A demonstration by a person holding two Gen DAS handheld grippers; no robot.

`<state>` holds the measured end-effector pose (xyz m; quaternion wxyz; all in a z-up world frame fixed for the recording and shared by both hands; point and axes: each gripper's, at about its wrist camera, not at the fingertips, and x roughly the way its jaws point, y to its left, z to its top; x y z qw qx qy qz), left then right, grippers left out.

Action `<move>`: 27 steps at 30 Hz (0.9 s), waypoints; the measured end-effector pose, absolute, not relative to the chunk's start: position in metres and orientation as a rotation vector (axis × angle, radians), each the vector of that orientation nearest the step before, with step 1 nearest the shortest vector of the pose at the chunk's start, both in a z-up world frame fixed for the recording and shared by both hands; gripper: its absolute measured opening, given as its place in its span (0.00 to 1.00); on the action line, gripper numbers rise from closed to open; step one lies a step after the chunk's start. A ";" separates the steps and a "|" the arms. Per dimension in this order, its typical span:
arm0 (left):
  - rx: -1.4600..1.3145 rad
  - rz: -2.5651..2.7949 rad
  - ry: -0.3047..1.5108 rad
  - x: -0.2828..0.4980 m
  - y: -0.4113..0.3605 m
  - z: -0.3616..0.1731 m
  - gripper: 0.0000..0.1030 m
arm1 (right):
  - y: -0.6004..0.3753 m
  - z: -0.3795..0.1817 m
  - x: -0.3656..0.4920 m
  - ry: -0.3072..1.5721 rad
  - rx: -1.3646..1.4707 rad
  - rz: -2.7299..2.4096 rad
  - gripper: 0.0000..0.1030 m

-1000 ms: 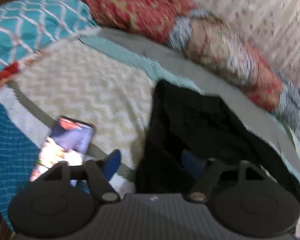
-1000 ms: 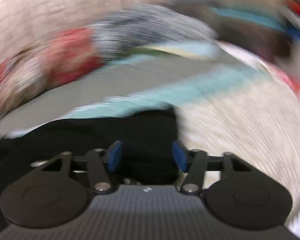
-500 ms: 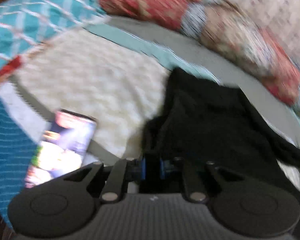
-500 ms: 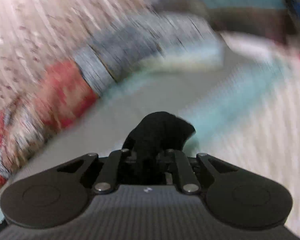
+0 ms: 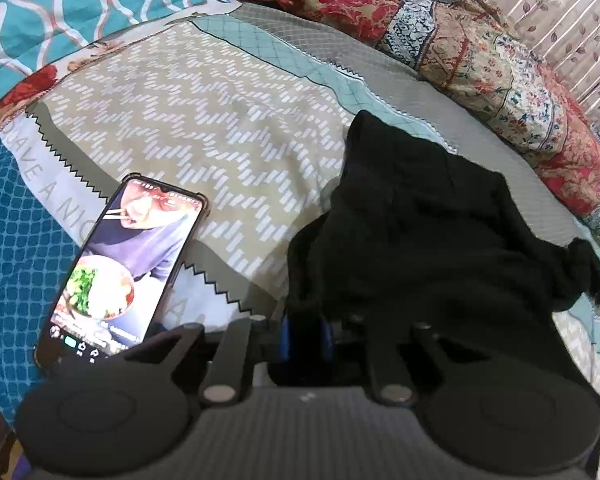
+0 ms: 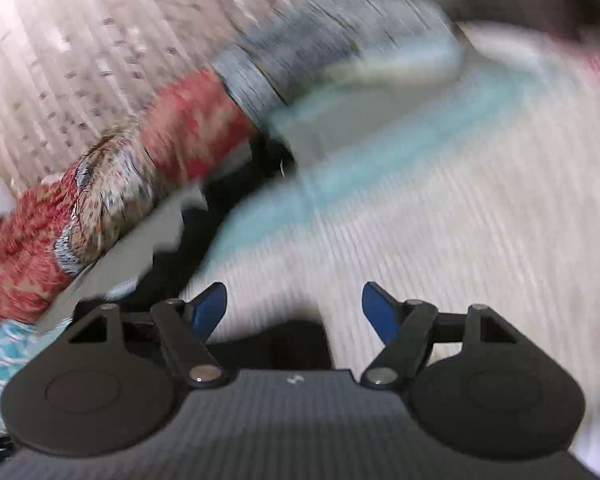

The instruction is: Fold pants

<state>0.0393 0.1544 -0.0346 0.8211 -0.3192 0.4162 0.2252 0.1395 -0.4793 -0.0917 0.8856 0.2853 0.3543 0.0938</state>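
Note:
The black pants point(image 5: 432, 240) lie crumpled on the patterned bedspread point(image 5: 204, 128), right of the middle in the left wrist view. My left gripper point(image 5: 305, 336) is at their near left edge with its blue pads point(image 5: 285, 338) pinching a fold of the black cloth; the jaws are just starting to open. In the blurred right wrist view my right gripper point(image 6: 294, 308) has its jaws opening wide with nothing between the blue pads point(image 6: 210, 308). A strip of the pants point(image 6: 204, 232) trails ahead on its left.
A phone point(image 5: 124, 264) with a lit screen lies on the bedspread just left of my left gripper. A red floral quilt point(image 5: 480, 52) is bunched along the far edge against a curtain point(image 5: 560, 12). A teal patterned pillow point(image 5: 68, 8) sits far left.
My left gripper closed on the pants' near edge and sank slightly. My right gripper closed on black cloth, swung aside and let it go, its jaws now wide apart.

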 end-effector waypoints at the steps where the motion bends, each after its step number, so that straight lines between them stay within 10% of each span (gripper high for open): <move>1: -0.691 0.474 0.879 0.039 0.155 -0.033 0.13 | -0.486 -0.105 0.126 0.751 0.640 0.175 0.74; 4: -0.723 0.454 0.859 0.035 0.156 -0.026 0.12 | -0.484 -0.121 0.112 0.769 0.733 0.169 0.60; 6: -0.746 0.434 0.844 0.031 0.156 -0.020 0.12 | -0.469 -0.121 0.122 0.800 0.738 0.237 0.12; 17: -0.896 0.335 0.802 0.002 0.157 -0.013 0.11 | -0.412 0.088 0.095 0.269 0.002 0.147 0.10; 27: -0.948 0.413 0.845 -0.022 0.173 -0.044 0.12 | -0.440 -0.010 0.060 0.587 -0.070 0.078 0.40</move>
